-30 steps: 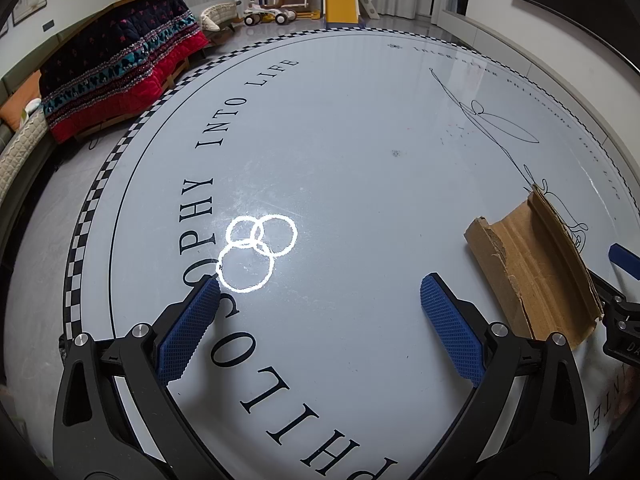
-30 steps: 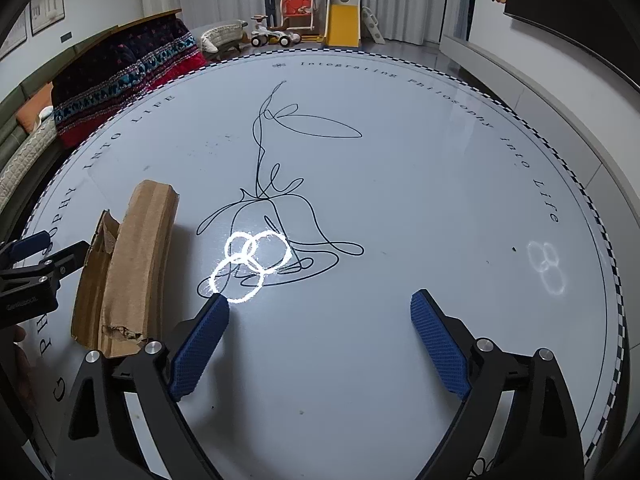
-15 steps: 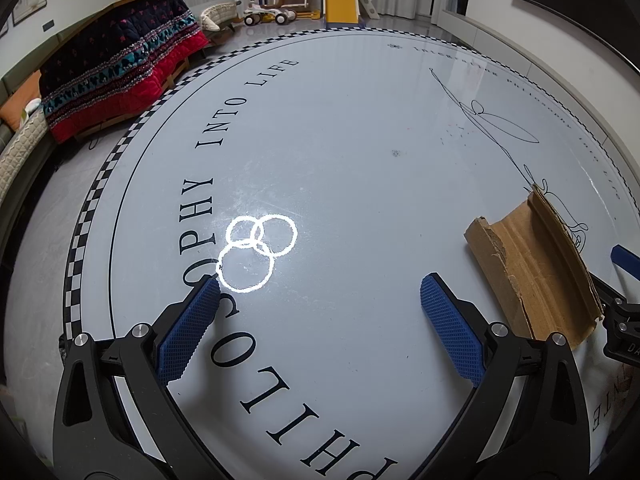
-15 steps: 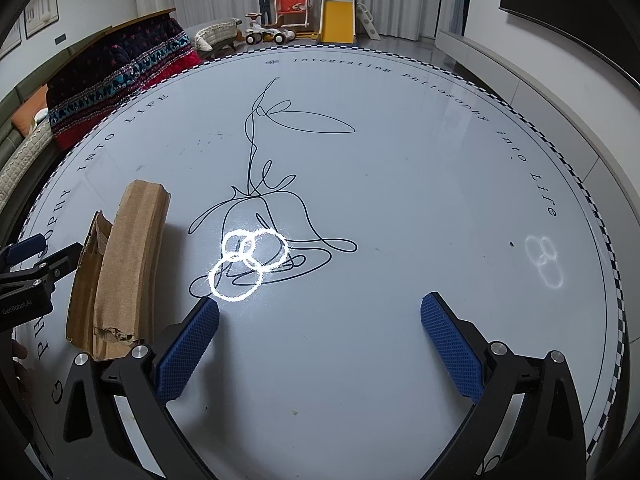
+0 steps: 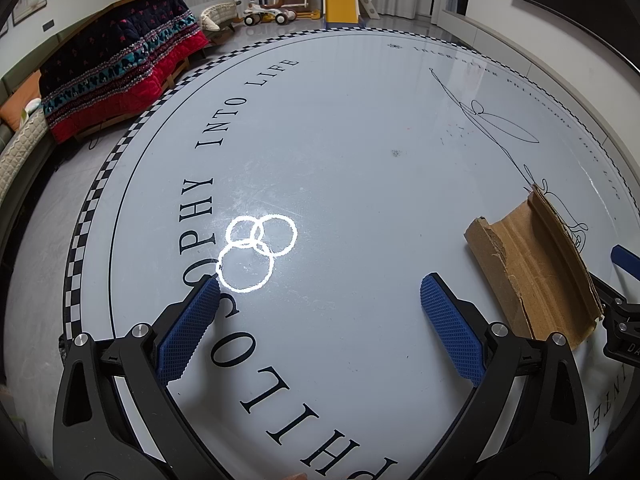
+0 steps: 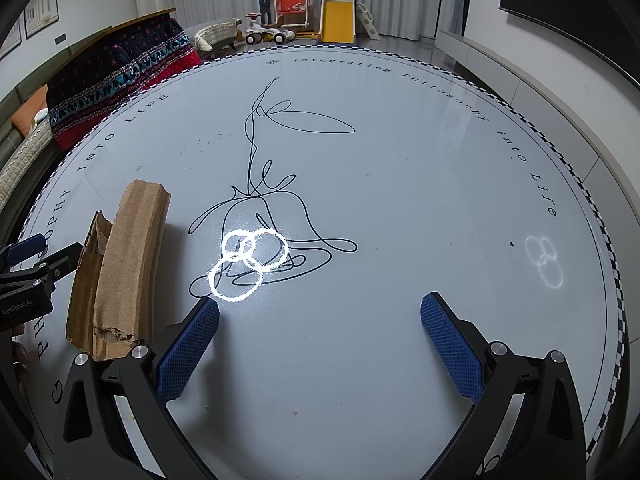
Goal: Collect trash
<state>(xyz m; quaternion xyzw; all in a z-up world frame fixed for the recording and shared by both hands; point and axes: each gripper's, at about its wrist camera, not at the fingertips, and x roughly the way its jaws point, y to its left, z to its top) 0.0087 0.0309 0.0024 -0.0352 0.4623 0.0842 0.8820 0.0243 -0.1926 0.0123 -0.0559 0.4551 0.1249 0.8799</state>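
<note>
A torn, curved piece of brown cardboard (image 5: 532,268) lies on the round white mat, between the two grippers. In the right wrist view it lies at the left (image 6: 120,268). My left gripper (image 5: 316,284) is open and empty, hovering over the mat with the cardboard to its right. My right gripper (image 6: 320,300) is open and empty, with the cardboard just left of its left finger. Part of the right gripper shows at the left wrist view's right edge (image 5: 624,312), and part of the left gripper shows at the right wrist view's left edge (image 6: 28,276).
The round white mat (image 6: 400,200) has black lettering, a line drawing and a checkered rim. A quilt-covered low table (image 5: 116,80) stands at the far left. Children's toys and a yellow slide (image 6: 336,20) stand at the back. A low white ledge (image 6: 540,76) runs along the right.
The right gripper has drawn back slightly, so the cardboard sits a little lower and nearer its left finger. The left gripper has not moved.
</note>
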